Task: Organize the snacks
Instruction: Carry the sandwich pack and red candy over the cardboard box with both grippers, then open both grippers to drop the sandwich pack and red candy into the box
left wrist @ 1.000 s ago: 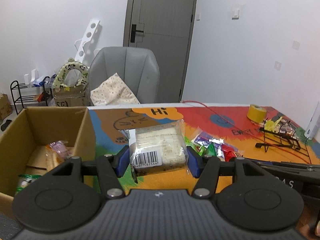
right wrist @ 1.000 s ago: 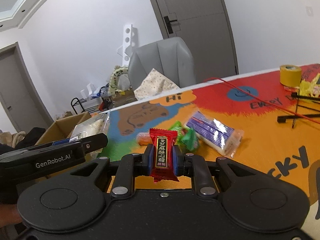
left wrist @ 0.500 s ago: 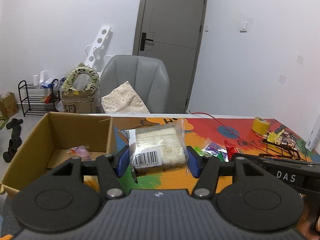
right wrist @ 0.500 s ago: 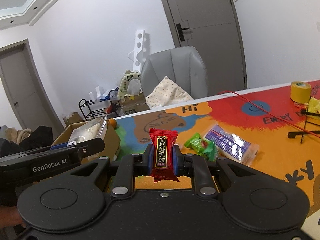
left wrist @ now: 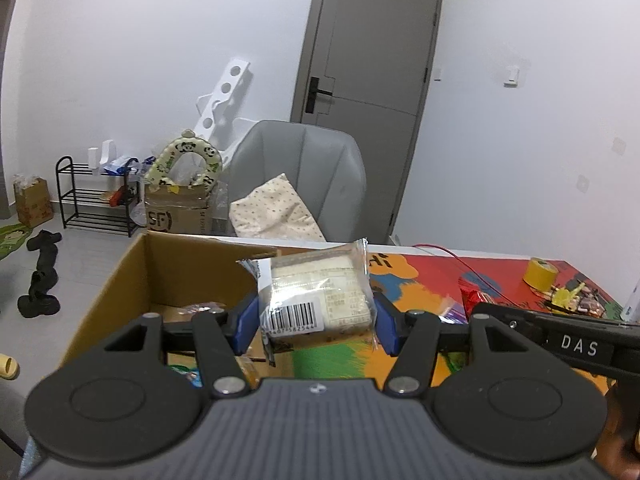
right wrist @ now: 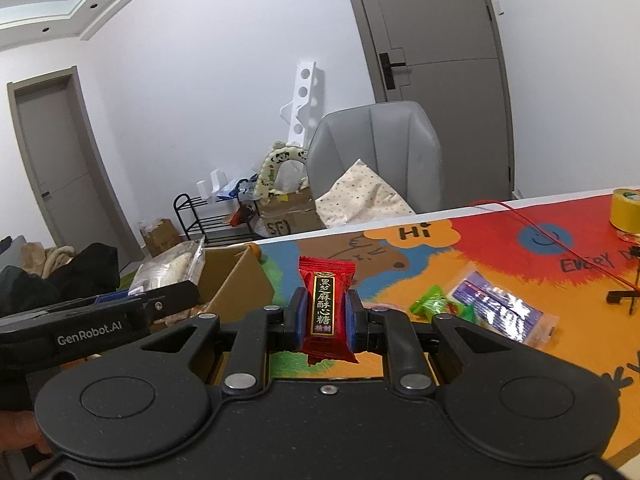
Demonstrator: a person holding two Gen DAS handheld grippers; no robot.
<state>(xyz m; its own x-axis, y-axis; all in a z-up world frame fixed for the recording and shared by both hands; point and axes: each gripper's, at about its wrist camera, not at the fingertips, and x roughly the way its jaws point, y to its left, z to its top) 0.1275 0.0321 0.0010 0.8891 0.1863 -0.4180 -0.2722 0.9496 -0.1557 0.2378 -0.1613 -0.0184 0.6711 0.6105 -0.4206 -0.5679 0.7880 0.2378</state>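
My left gripper is shut on a clear-wrapped pale cake packet with a barcode, held in the air over the right wall of the open cardboard box. My right gripper is shut on a red candy packet with Chinese print, held above the colourful table mat right of the box. The left gripper and its cake packet show at the left of the right wrist view. Several snacks lie inside the box.
A green candy and a purple-and-clear packet lie on the mat. A yellow tape roll and a red cable are at the far right. A grey chair stands behind the table.
My left gripper has moved left with the cake packet, from over the mat to over the box. My right gripper has also shifted left with the red candy, toward the box.
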